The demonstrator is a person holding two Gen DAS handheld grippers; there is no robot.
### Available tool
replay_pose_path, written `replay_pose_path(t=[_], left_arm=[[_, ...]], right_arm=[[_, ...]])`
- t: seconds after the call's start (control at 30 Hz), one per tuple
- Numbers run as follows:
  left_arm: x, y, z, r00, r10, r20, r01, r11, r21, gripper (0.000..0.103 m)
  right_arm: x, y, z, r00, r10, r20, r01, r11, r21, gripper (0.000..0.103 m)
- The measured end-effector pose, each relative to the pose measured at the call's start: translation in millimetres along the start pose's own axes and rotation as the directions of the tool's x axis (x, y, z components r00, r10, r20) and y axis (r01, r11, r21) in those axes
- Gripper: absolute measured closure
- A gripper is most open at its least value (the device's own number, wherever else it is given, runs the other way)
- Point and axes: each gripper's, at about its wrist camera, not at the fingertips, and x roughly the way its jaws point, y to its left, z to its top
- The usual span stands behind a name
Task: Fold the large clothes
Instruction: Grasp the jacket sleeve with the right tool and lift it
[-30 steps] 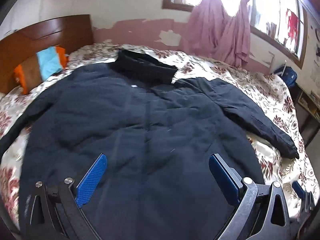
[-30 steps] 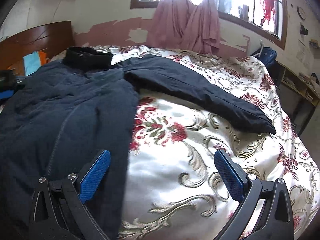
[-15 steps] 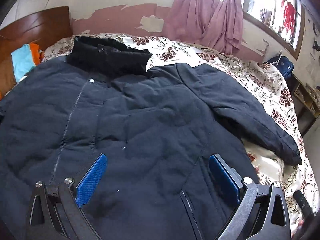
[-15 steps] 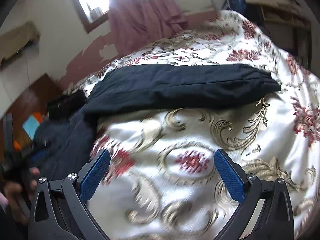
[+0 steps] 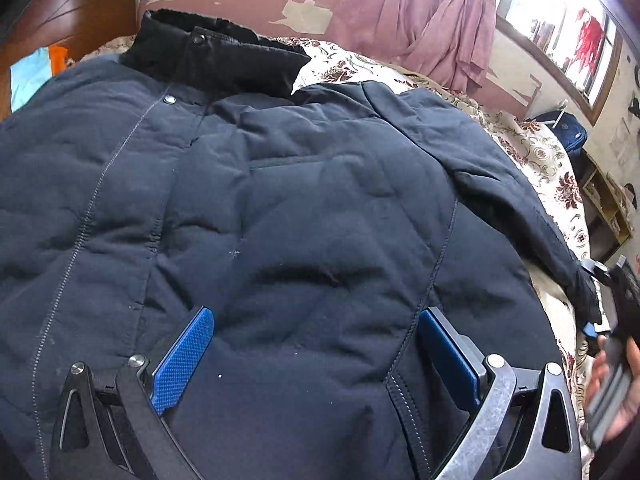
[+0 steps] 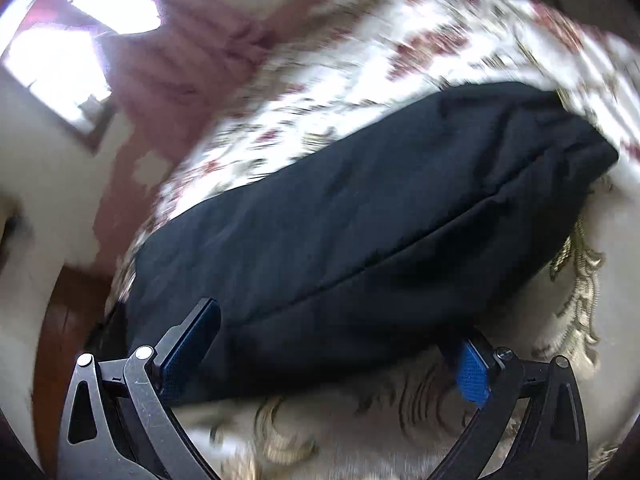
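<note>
Jacket [image 5: 280, 220] spread on bedspread [image 6: 400, 432]; left gripper [image 5: 316, 356] released above it, right gripper [image 6: 332, 352] released around its sleeve [image 6: 360, 232].

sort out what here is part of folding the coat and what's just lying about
Part of the job:
- dark navy padded coat
- its outstretched sleeve
- left gripper, open
- right gripper, open around the sleeve

Just lying about:
- floral bedspread
- pink curtain
- orange and blue pillow
- wooden headboard
</note>
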Motion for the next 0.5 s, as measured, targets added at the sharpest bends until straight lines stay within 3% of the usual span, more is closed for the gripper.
replay_pose_path(t=[0.07, 0.1, 0.13, 0.17, 0.27, 0.33, 0.5], left_arm=[[1, 3, 0, 1.000, -0.015, -0.003, 0.015, 1.000, -0.009, 0.000], [2, 4, 0, 1.000, -0.024, -0.005, 0.023, 1.000, -0.015, 0.000], [2, 5, 0, 1.000, -0.030, -0.006, 0.030, 0.999, -0.019, 0.000], [3, 7, 0, 0.999, -0.039, -0.009, 0.039, 0.999, -0.024, 0.000], [4, 11, 1, 0.998, -0.060, -0.013, 0.059, 0.997, -0.042, 0.000], [3, 13, 2, 0.997, -0.080, -0.013, 0.079, 0.995, -0.055, 0.000], [-10, 26, 10, 0.989, -0.148, -0.019, 0.145, 0.984, -0.101, 0.000]], right_arm=[[5, -2, 7, 0.999, 0.002, 0.039, -0.005, 0.997, 0.071, 0.001], [6, -1, 9, 0.998, 0.005, 0.061, -0.010, 0.996, 0.087, 0.006], [6, 2, 12, 0.997, 0.004, 0.083, -0.012, 0.996, 0.093, 0.017], [7, 7, 15, 0.996, 0.001, 0.087, -0.009, 0.996, 0.092, 0.049], [3, 28, 19, 0.995, -0.011, 0.103, 0.005, 0.999, 0.053, 0.084], [-11, 49, 20, 0.984, -0.024, 0.175, 0.024, 1.000, -0.002, 0.089], [-59, 132, 25, 0.953, 0.080, 0.292, -0.005, 0.968, -0.250, 0.094]])
